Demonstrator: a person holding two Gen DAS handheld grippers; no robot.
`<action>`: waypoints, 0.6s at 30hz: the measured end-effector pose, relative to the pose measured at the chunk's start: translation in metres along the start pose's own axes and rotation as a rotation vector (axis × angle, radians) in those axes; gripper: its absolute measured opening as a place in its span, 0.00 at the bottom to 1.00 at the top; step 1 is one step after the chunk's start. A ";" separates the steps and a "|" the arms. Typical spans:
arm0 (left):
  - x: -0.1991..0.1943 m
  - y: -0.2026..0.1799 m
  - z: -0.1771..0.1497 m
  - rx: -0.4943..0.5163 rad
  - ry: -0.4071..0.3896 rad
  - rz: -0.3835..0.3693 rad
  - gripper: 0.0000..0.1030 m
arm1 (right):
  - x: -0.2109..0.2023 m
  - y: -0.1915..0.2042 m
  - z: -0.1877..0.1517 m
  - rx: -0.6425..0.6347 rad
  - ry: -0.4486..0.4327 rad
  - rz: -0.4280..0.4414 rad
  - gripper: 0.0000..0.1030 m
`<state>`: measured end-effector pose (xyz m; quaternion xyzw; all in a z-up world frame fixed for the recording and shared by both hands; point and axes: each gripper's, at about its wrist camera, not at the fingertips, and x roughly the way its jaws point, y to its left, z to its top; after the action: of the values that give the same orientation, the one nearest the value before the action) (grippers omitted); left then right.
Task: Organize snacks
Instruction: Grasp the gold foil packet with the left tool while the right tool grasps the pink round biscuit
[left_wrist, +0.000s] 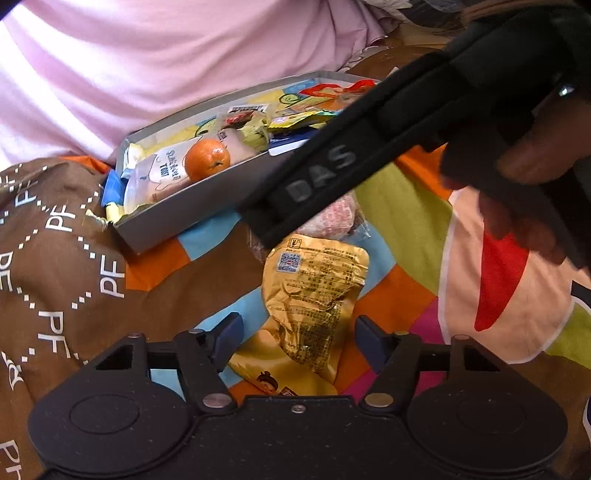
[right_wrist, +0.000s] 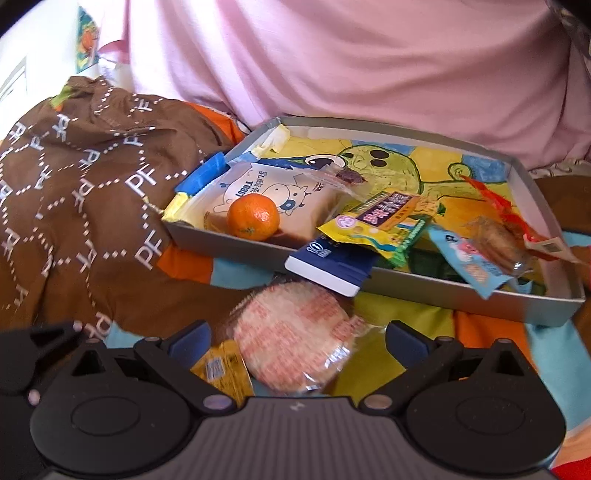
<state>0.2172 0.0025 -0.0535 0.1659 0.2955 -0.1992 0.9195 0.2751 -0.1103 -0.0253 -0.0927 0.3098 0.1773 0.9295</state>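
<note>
My left gripper (left_wrist: 299, 341) is open just above a crumpled yellow snack packet (left_wrist: 314, 295), which lies between its blue fingers on the patchwork cover. My right gripper (right_wrist: 297, 343) is open too, around a round pink-printed wrapped cake (right_wrist: 291, 332) lying beside the yellow packet (right_wrist: 221, 369). Just beyond is a grey tray (right_wrist: 443, 291) with a cartoon-printed floor. It holds an orange (right_wrist: 253, 217) on a toast pack (right_wrist: 273, 192), a yellow-green packet (right_wrist: 373, 229), a light blue packet (right_wrist: 469, 266) and a red-wrapped pastry (right_wrist: 495, 236). A blue box (right_wrist: 332, 266) overhangs the tray's front wall.
The black body of the right-hand tool (left_wrist: 332, 166) and the hand holding it (left_wrist: 517, 166) cross the left wrist view above the cake. A brown cloth printed "PF" (right_wrist: 74, 184) bunches up left of the tray. Pink fabric (right_wrist: 332, 55) rises behind it.
</note>
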 end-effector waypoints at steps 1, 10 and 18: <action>0.000 0.000 0.000 -0.002 0.000 0.001 0.64 | 0.004 0.002 0.001 0.010 0.007 -0.008 1.00; -0.001 -0.002 -0.001 0.038 0.017 0.004 0.57 | 0.023 0.007 0.000 0.013 0.037 -0.064 0.99; -0.002 0.000 -0.002 0.036 0.034 0.018 0.49 | 0.019 -0.003 -0.003 0.026 0.060 -0.070 0.87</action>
<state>0.2150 0.0036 -0.0540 0.1885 0.3061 -0.1935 0.9129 0.2892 -0.1090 -0.0389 -0.0967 0.3364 0.1377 0.9266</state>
